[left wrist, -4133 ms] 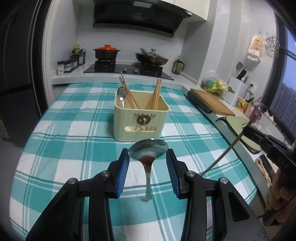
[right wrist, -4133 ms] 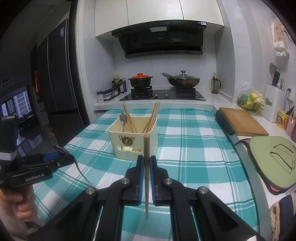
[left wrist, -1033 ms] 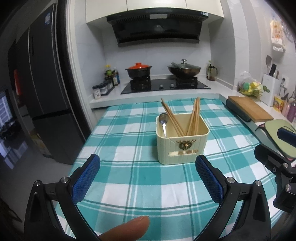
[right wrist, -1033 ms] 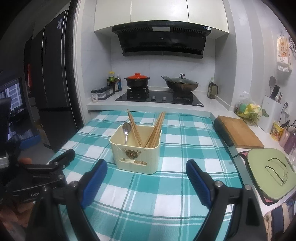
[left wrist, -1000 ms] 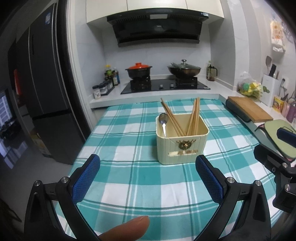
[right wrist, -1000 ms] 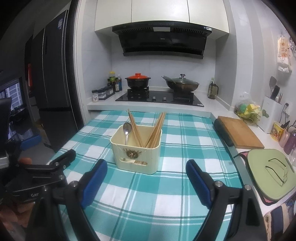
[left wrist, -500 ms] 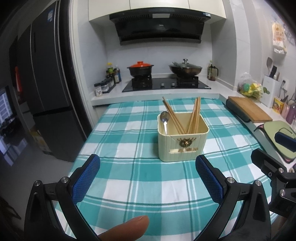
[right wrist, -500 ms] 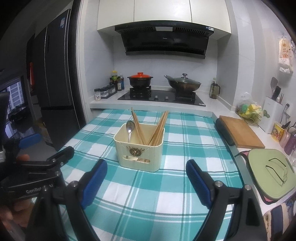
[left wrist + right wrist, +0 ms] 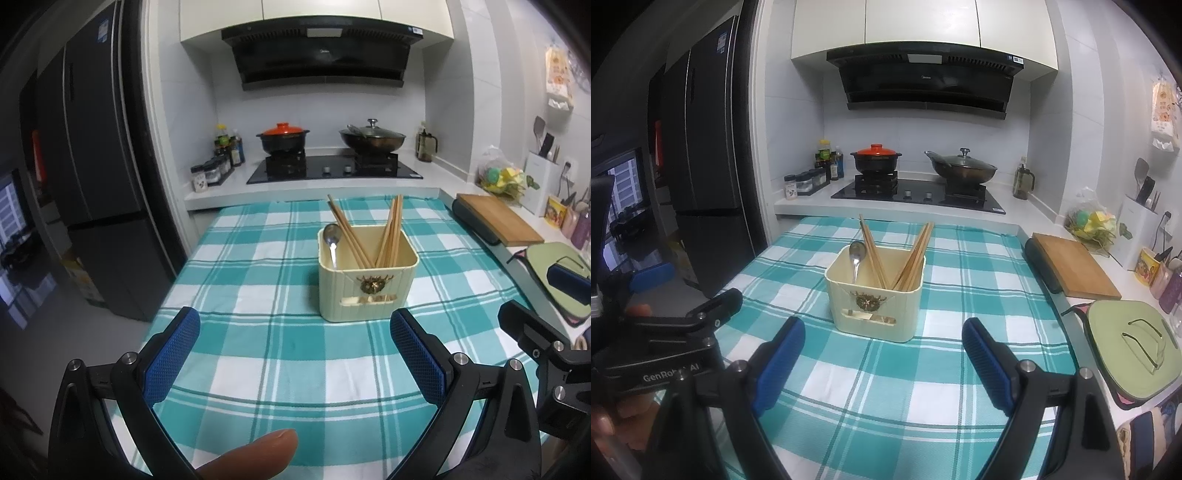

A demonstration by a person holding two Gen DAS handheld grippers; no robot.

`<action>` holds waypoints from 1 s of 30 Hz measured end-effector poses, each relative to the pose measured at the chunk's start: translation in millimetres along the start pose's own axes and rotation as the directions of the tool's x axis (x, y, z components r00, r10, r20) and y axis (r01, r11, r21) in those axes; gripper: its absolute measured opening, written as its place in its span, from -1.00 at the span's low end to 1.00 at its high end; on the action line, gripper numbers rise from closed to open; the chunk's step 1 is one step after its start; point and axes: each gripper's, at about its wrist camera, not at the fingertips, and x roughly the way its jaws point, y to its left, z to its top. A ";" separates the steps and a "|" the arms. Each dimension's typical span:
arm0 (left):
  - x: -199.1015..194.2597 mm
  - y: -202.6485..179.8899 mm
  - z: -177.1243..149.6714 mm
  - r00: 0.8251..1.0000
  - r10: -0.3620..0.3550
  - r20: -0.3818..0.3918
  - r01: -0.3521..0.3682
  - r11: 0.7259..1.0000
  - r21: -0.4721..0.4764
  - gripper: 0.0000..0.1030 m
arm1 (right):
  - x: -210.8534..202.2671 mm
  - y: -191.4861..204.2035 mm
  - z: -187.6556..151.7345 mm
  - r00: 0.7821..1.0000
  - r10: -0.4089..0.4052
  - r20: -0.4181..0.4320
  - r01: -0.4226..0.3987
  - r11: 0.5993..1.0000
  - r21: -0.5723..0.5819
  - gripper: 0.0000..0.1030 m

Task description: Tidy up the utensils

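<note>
From the left wrist camera, the left gripper (image 9: pixel 295 354) hovers over the desk (image 9: pixel 258 295), which is covered in a teal and white checked cloth; its two blue-padded fingers (image 9: pixel 171 356) stand wide apart with nothing between them. Ahead of them, near the middle of the desk, sits the cream rectangular plastic utensil holder (image 9: pixel 367 284) with a gold emblem on its front. A silver metal spoon (image 9: pixel 332 240) stands bowl-up in its left part, and two bunches of light wooden chopsticks (image 9: pixel 389 234) lean in it, one slanting left, the other right. A fingertip (image 9: pixel 255 458) shows at the bottom edge, and part of the right gripper (image 9: pixel 543 343) juts in from the right. From the right wrist camera, the right gripper (image 9: pixel 882 360) is likewise spread open and empty above the cloth, the same holder (image 9: pixel 875 302) ahead of it with spoon (image 9: pixel 857 258) and chopsticks (image 9: pixel 908 262) inside. The left gripper (image 9: pixel 713 302) enters at the left, held by a hand (image 9: pixel 613 417) that is probably blurred by shadow. Beyond the desk, a black pot with an orange lid (image 9: pixel 875 158) stands on the stove.
</note>
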 end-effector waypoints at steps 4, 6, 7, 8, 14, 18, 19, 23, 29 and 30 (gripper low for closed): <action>-2.1 1.7 0.0 1.000 -0.003 -0.001 0.003 1.000 -0.003 0.99 | -4.0 1.3 0.3 1.000 0.005 0.005 -0.005 1.000 -0.003 0.72; -1.9 1.8 -0.1 1.000 -0.002 0.000 0.002 1.000 -0.003 0.99 | -6.1 1.8 0.6 1.000 0.005 0.007 -0.005 1.000 -0.004 0.72; -2.6 2.3 -0.3 1.000 -0.003 0.001 0.003 1.000 -0.003 0.99 | -7.1 0.7 0.7 1.000 0.005 0.008 -0.005 1.000 -0.005 0.72; -3.9 2.7 -0.4 1.000 -0.003 0.002 0.003 1.000 -0.003 0.99 | -8.2 0.7 1.1 1.000 0.004 0.010 -0.004 1.000 -0.006 0.72; -6.9 2.1 -1.1 1.000 -0.004 0.003 0.004 1.000 -0.001 0.99 | -11.3 1.3 1.5 1.000 0.008 0.013 -0.008 1.000 -0.012 0.72; -7.7 2.0 -1.3 1.000 -0.005 0.003 0.005 1.000 -0.003 0.99 | -11.9 4.4 0.5 1.000 0.013 0.011 -0.013 1.000 -0.018 0.72; -7.7 2.0 -1.4 1.000 -0.006 0.002 0.006 1.000 -0.004 0.99 | -11.8 4.5 0.2 1.000 0.014 0.010 -0.014 1.000 -0.018 0.72; -8.2 2.0 -1.3 1.000 -0.013 -0.002 0.013 1.000 -0.011 0.99 | -11.1 4.9 0.4 1.000 0.016 0.007 -0.016 1.000 -0.019 0.72; -6.6 3.5 -0.6 1.000 -0.017 -0.009 0.017 1.000 -0.017 0.99 | -11.0 5.0 0.4 1.000 0.018 0.007 -0.018 1.000 -0.019 0.72; -6.0 3.6 -0.3 1.000 -0.017 -0.010 0.017 1.000 -0.017 0.99 | -10.8 5.3 0.4 1.000 0.019 0.006 -0.019 1.000 -0.020 0.72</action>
